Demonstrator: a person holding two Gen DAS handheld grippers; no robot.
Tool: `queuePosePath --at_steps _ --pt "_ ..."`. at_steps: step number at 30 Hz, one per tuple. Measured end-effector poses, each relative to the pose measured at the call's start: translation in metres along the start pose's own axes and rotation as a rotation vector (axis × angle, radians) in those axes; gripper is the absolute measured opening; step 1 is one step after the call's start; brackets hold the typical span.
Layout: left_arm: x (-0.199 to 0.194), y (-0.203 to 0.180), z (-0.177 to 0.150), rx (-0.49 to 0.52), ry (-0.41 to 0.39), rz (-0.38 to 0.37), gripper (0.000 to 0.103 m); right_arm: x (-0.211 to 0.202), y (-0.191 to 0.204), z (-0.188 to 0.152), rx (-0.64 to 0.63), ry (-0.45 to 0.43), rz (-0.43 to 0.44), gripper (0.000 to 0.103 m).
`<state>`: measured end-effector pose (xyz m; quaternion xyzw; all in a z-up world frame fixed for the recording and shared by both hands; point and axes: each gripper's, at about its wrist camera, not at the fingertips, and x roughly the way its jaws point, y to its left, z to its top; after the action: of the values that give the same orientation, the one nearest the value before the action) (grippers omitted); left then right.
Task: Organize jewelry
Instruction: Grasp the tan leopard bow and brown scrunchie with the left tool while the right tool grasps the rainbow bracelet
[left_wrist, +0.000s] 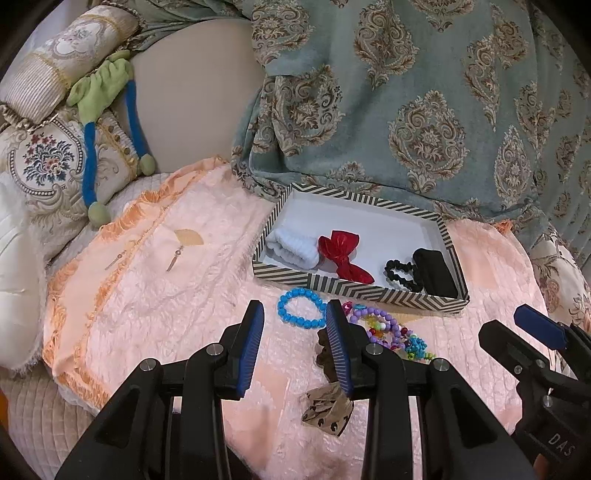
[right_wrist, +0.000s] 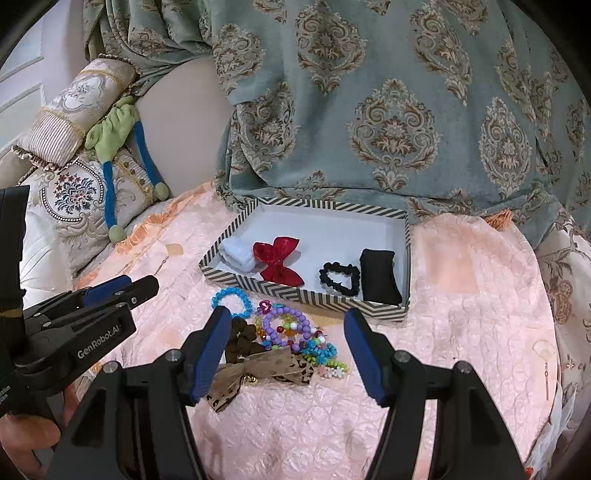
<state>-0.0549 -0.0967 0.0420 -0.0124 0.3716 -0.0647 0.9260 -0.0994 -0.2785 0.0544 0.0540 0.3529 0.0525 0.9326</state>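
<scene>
A shallow black-and-white zigzag-striped cardboard tray (right_wrist: 310, 297) is sitting on the peach quilted bedspread (right_wrist: 461, 314), in front of the hanging teal damask curtain (right_wrist: 369, 110). Inside it, from left to right, are lying a white towelling band (right_wrist: 236, 256), a red satin bow (right_wrist: 279, 260), a black scrunchie (right_wrist: 340, 278) and a black folded cloth (right_wrist: 380, 275). A heap of multicoloured beaded bracelets (right_wrist: 291, 330) is lying just before the tray's near wall.

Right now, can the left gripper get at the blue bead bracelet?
Probably yes. The left gripper is open and empty, and the blue bead bracelet lies flat on the pink blanket just ahead of its fingertips. Nothing covers it; the mixed bead pile sits beside it.
</scene>
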Motion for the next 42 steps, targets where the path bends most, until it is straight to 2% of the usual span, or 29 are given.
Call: queuePosePath --at_steps 7,14,18,21,23,30,34,37,41,42 --pt "0.005 0.004 -0.002 -0.012 0.024 -0.011 0.018 0.001 -0.004 -0.003 0.007 0.005 0.0 0.067" --pt "0.018 0.022 -0.007 -0.083 0.092 -0.073 0.018 0.013 -0.022 -0.014 0.043 0.045 -0.011 0.067" --pt "0.026 0.015 -0.014 -0.057 0.134 -0.16 0.018 0.027 -0.035 -0.023 0.074 0.089 -0.021 0.067" --pt "0.036 0.006 -0.022 -0.031 0.191 -0.242 0.025 0.036 -0.044 -0.03 0.089 0.113 -0.028 0.067" --pt "0.045 -0.002 -0.028 -0.005 0.227 -0.273 0.025 0.042 -0.05 -0.034 0.101 0.126 -0.033 0.067" --pt "0.072 -0.029 -0.046 0.086 0.29 -0.298 0.031 0.063 -0.072 -0.046 0.143 0.174 -0.049 0.067" --pt "0.084 -0.036 -0.052 0.102 0.306 -0.283 0.031 0.079 -0.078 -0.051 0.142 0.202 -0.013 0.066" --pt "0.093 -0.041 -0.057 0.125 0.322 -0.283 0.031 0.088 -0.077 -0.054 0.116 0.217 0.005 0.058" --pt "0.103 -0.043 -0.063 0.133 0.34 -0.289 0.031 0.101 -0.072 -0.057 0.083 0.25 0.041 0.057" --pt "0.104 -0.043 -0.064 0.132 0.338 -0.292 0.028 0.104 -0.07 -0.057 0.078 0.255 0.051 0.057"
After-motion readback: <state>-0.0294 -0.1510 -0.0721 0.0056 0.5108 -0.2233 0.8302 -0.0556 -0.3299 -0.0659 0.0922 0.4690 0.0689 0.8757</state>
